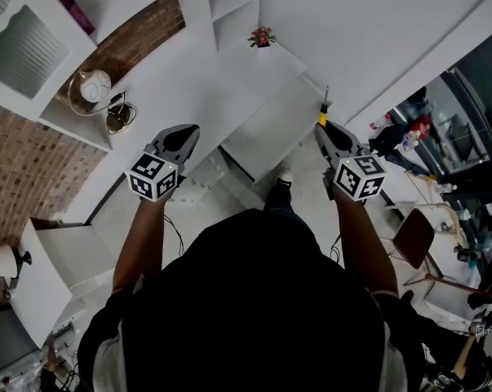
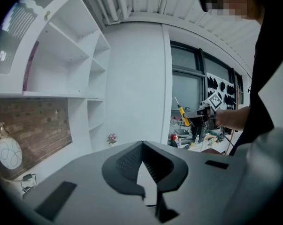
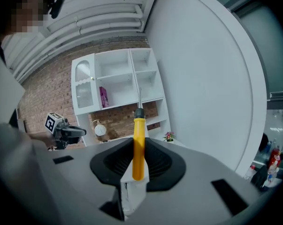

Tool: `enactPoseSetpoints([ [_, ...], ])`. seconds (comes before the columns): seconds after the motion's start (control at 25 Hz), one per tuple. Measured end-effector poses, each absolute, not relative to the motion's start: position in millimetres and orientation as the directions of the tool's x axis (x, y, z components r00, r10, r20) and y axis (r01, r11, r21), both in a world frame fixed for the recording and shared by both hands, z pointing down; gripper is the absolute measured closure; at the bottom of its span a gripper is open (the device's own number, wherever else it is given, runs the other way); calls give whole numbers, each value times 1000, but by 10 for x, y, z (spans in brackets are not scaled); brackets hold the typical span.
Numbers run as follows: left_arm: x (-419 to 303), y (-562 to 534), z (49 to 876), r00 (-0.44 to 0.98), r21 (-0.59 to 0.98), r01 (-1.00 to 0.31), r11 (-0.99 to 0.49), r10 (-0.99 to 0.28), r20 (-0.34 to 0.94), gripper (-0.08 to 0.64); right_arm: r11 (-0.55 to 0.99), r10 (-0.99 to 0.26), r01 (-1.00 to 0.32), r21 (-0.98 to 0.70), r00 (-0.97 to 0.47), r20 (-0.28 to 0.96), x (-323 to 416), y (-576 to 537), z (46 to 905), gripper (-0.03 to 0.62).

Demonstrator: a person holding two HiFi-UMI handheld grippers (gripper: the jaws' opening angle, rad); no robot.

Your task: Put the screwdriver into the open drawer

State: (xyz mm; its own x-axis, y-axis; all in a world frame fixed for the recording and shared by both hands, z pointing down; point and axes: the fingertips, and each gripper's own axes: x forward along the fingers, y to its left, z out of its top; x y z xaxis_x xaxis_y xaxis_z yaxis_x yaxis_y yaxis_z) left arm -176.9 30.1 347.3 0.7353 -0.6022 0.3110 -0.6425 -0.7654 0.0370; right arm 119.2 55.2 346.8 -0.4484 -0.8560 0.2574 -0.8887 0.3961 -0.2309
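Note:
The screwdriver (image 3: pixel 138 144) has a yellow handle and a thin metal shaft, and it points up and forward out of my right gripper (image 3: pixel 138 142), which is shut on the handle. In the head view the right gripper (image 1: pixel 323 131) is held in the air at the right with the screwdriver (image 1: pixel 321 118) sticking out ahead. My left gripper (image 1: pixel 184 135) hovers at the left over the white counter (image 1: pixel 188 80). Its jaws meet at the tips with nothing between them (image 2: pixel 142 146). I cannot tell from these views which white unit is the open drawer.
White shelving with a round white lamp (image 1: pixel 95 86) stands at the left against a brick wall. A small flower pot (image 1: pixel 262 37) sits in the far corner. A white boxy unit (image 1: pixel 62 260) is at lower left. A chair (image 1: pixel 413 235) and cluttered tables are at the right.

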Motion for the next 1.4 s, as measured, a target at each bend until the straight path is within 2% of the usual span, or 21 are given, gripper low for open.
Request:
enactPoseSetpoints([
  [0.72,-1601,38,3545,731,38,-644,-764,-600,326,545,398,-853,-887,-236,-452,262,1338,237,3570,508],
  [1.4,-1379,-617,3683,695,59,-684,-727,-625,355,545,433,-820,-862,-265,-498,282,1556,-564,3735,508],
])
